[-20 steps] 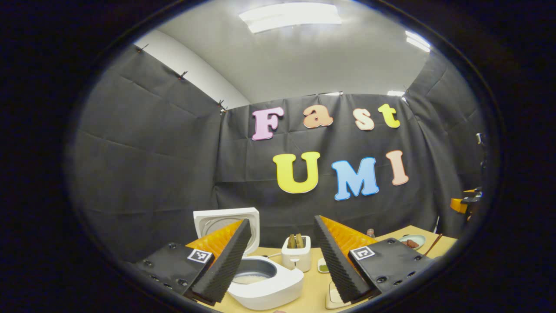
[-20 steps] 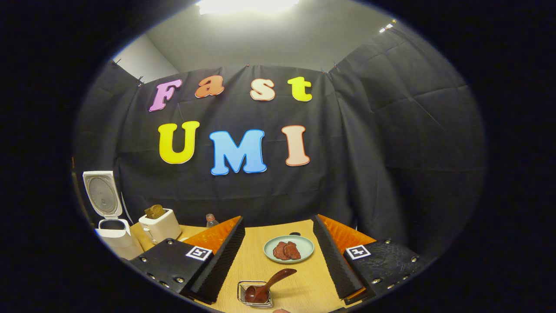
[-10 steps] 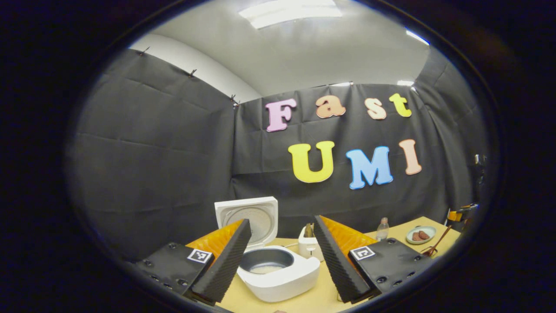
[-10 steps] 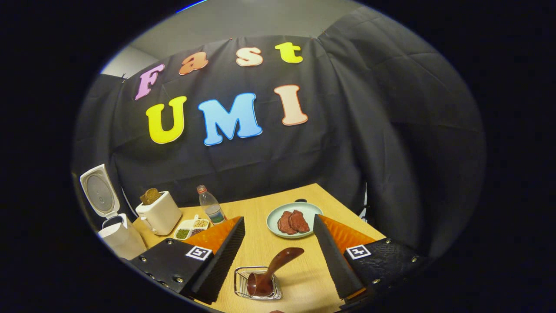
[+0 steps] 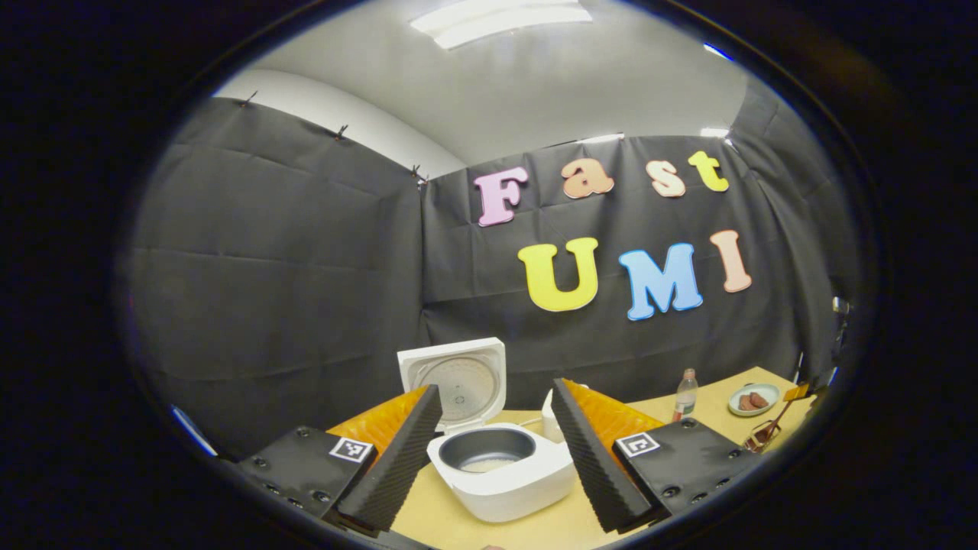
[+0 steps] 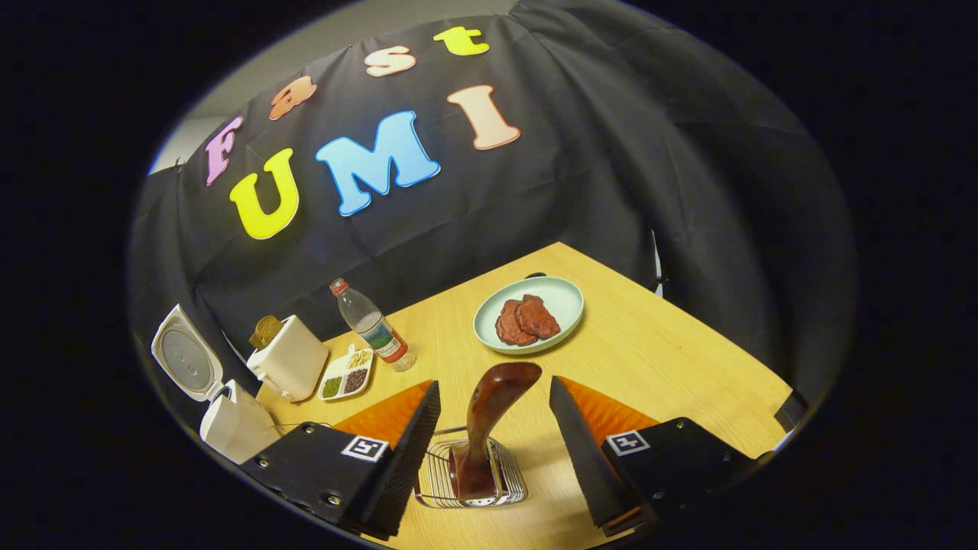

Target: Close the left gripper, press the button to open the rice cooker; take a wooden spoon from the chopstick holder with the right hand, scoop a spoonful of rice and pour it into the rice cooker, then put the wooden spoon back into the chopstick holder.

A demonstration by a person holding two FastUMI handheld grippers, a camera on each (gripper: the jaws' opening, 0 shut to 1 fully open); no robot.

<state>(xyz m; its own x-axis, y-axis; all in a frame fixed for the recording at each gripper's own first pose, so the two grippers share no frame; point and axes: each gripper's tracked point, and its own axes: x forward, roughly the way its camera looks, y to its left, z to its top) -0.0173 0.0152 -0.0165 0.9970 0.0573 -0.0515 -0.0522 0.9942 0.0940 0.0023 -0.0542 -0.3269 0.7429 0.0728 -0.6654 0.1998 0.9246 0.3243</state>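
Jaws of the right gripper (image 6: 494,451) are spread wide and grasp nothing; the wooden spoon (image 6: 489,418) is seen standing between them, touched by neither, its lower end seated in the wire chopstick holder (image 6: 438,483) on the table (image 6: 649,359). Jaws of the left gripper (image 5: 497,458) are likewise parted and empty, and the rice cooker (image 5: 500,473) is framed between them with its lid (image 5: 456,376) raised upright. Beyond the spoon, a plate (image 6: 561,294) is noted.

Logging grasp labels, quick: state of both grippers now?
Left gripper: open, holding nothing, rice cooker ahead.
Right gripper: open, fingers astride the wooden spoon, not gripping.
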